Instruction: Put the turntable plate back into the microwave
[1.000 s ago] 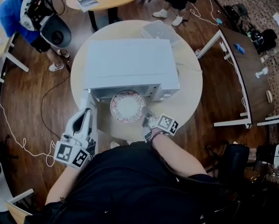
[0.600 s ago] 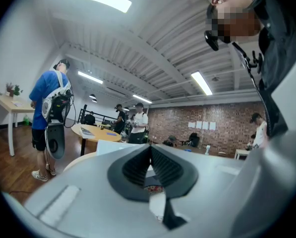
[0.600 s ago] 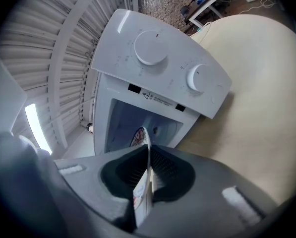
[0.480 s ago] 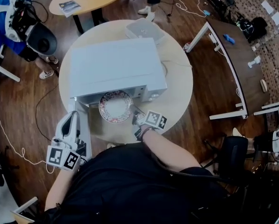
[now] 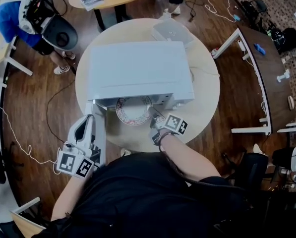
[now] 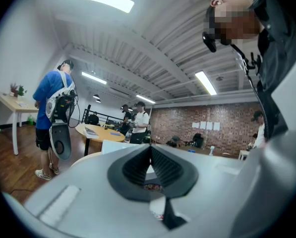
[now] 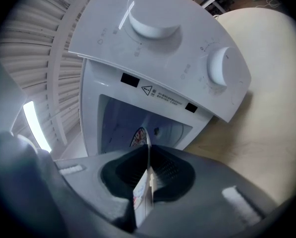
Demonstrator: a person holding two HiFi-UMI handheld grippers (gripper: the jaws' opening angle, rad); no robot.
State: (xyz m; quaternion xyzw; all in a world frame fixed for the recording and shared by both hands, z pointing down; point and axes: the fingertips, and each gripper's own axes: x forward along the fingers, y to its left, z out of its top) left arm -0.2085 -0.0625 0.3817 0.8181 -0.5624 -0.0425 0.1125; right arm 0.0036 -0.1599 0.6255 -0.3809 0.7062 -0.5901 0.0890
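Head view looks down on a round pale table (image 5: 205,100) with a white microwave (image 5: 138,68) at its centre, the opening facing 6 o'clock toward the person. The oven's door (image 5: 101,135) stands swung open at 7 o'clock of the oven, seen edge-on. A clear plastic box (image 5: 171,31) sits on the table at 1 o'clock of the microwave, just behind it.

The turntable plate (image 5: 133,112), white with a red patterned rim, lies at the mouth of the cavity. Its far part is under the oven's roof and its near part is out over the table.

The right tool (image 5: 154,119) is clenched on the plate's rim at 4 o'clock of the plate. In the right gripper view the plate (image 7: 139,195) runs edge-on between the right tool's (image 7: 148,152) pads. The cavity lies ahead, with two knobs (image 7: 152,21) above it.

The left tool (image 5: 89,118) lies just beside the door at 8 o'clock of the plate. Whether it touches the door cannot be told. In the left gripper view the left tool (image 6: 150,150) is clenched with nothing in its grip.
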